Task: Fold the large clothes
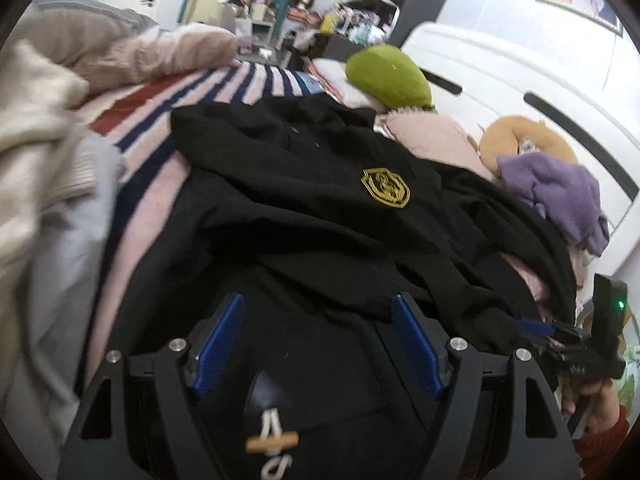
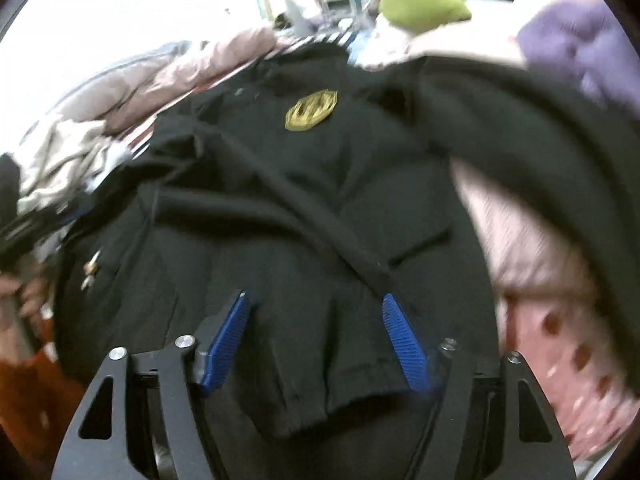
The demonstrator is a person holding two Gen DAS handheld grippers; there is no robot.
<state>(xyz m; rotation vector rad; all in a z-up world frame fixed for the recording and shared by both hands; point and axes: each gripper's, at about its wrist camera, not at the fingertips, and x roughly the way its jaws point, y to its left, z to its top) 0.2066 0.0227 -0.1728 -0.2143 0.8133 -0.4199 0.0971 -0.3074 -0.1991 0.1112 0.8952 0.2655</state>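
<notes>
A black coat (image 1: 304,208) with a gold shield badge (image 1: 386,188) lies spread on the bed. It has a wooden toggle on a white cord (image 1: 272,440) near its lower edge. My left gripper (image 1: 318,300) is open and empty, just above the coat's lower part. The right gripper shows at the right edge of the left wrist view (image 1: 536,326). In the right wrist view the coat (image 2: 280,208) and badge (image 2: 312,110) fill the middle. My right gripper (image 2: 314,302) is open and empty, just over the coat's hem. One sleeve (image 2: 540,140) drapes off to the right.
The bed has a pink, navy and red striped cover (image 1: 160,120). Cream and pink garments (image 1: 44,128) are piled at left. A green cushion (image 1: 388,72), a purple garment (image 1: 556,196) and a tan ring pillow (image 1: 520,136) lie by the white headboard (image 1: 520,68). Cluttered shelves stand behind.
</notes>
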